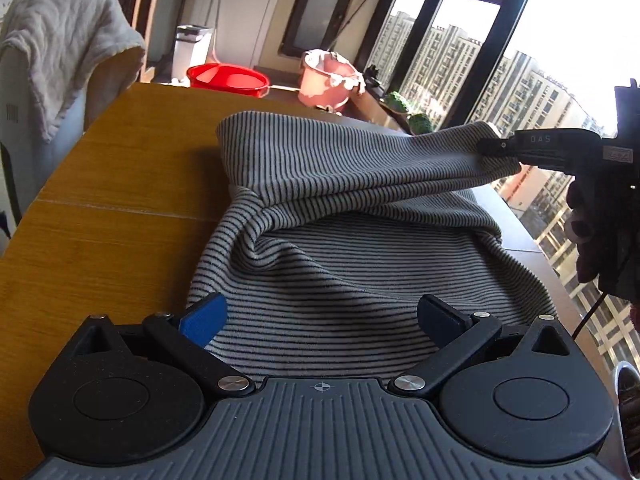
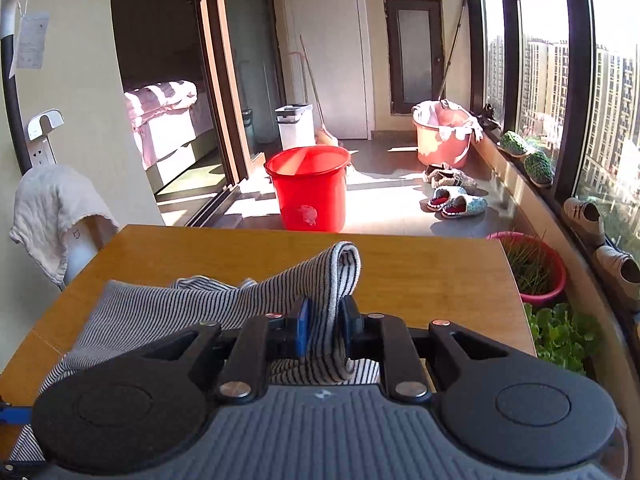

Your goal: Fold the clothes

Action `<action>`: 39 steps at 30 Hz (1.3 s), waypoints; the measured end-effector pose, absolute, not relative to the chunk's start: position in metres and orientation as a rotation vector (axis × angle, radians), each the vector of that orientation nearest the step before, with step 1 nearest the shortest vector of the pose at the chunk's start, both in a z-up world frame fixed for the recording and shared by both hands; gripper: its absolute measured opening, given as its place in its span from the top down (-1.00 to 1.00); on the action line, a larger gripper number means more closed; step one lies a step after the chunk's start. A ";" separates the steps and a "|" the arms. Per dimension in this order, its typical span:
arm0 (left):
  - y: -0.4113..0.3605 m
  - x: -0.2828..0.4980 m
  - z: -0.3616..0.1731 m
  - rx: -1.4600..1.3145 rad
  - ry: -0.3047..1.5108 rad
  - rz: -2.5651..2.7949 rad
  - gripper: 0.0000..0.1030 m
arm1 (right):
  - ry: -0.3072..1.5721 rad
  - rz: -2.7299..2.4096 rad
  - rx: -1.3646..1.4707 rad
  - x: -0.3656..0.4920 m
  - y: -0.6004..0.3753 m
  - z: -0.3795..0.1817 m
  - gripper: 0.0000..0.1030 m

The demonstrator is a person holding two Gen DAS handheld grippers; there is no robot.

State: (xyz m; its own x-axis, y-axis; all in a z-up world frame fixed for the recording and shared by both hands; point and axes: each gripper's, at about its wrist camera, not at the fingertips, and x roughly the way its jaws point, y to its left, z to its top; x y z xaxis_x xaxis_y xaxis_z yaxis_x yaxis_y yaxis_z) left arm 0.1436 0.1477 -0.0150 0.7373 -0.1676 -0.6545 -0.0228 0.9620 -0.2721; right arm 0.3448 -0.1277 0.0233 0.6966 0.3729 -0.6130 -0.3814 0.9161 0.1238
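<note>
- Step in hand: the first fold, by judgement. The right gripper (image 2: 323,330) has its jaws closed on a bunched corner of the striped garment (image 1: 340,248), raised off the wooden worktop (image 1: 120,184)
- The left gripper (image 1: 320,316) has its jaws wide apart, empty, over the near hem
- Next move likely calls for carrying the lifted corner across, flat
- The garment is soft ribbed knit, grey with thin dark stripes, rumpled; the worktop is smooth

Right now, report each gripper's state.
Left gripper: open, over the striped garment, holding nothing.
Right gripper: shut on a bunched fold of the striped garment.
</note>
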 end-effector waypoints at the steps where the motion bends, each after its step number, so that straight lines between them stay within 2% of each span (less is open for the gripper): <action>1: 0.146 0.144 -0.014 -0.247 0.748 -0.083 -1.00 | 0.712 0.396 0.002 0.345 -0.136 0.010 0.61; 4: 0.144 0.147 -0.008 -0.223 0.775 -0.089 -1.00 | 0.726 0.344 0.059 0.336 -0.168 -0.003 0.41; 10: 0.140 0.169 0.028 -0.314 0.637 -0.151 -1.00 | 0.588 0.416 0.105 0.309 -0.172 0.031 0.41; 13: 0.129 0.199 0.026 -0.247 0.559 -0.114 -1.00 | 0.589 0.493 0.129 0.308 -0.149 0.029 0.41; 17: 0.122 0.236 -0.007 -0.141 0.678 0.019 -1.00 | 0.761 0.465 0.140 0.327 -0.130 -0.011 0.41; 19: 0.123 0.234 -0.016 -0.124 0.676 0.019 -1.00 | 0.744 0.486 0.162 0.325 -0.137 -0.021 0.41; 23: 0.126 0.231 -0.018 -0.131 0.660 0.013 -1.00 | 0.748 0.484 0.091 0.319 -0.133 -0.006 0.39; 25: 0.125 0.231 -0.018 -0.124 0.660 0.015 -1.00 | 0.714 0.486 0.006 0.313 -0.123 0.007 0.22; 27: 0.124 0.231 -0.019 -0.109 0.663 0.021 -1.00 | 0.668 0.506 -0.052 0.312 -0.109 0.020 0.15; 32: 0.125 0.228 -0.019 -0.110 0.652 0.021 -1.00 | 0.654 0.550 -0.025 0.343 -0.077 0.039 0.15; 35: 0.126 0.224 -0.019 -0.122 0.638 0.020 -1.00 | 0.640 0.547 -0.017 0.370 -0.059 0.036 0.15; 39: 0.133 0.217 -0.019 -0.174 0.608 0.014 -1.00 | 0.722 0.524 -0.048 0.402 -0.036 0.014 0.15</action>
State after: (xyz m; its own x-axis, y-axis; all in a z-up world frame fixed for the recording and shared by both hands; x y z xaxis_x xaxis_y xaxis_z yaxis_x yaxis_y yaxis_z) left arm 0.2168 0.1326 -0.0189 0.8211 -0.0377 -0.5695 -0.0644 0.9853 -0.1580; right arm 0.4022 -0.0358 0.0142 0.6278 0.4404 -0.6418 -0.4729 0.8707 0.1349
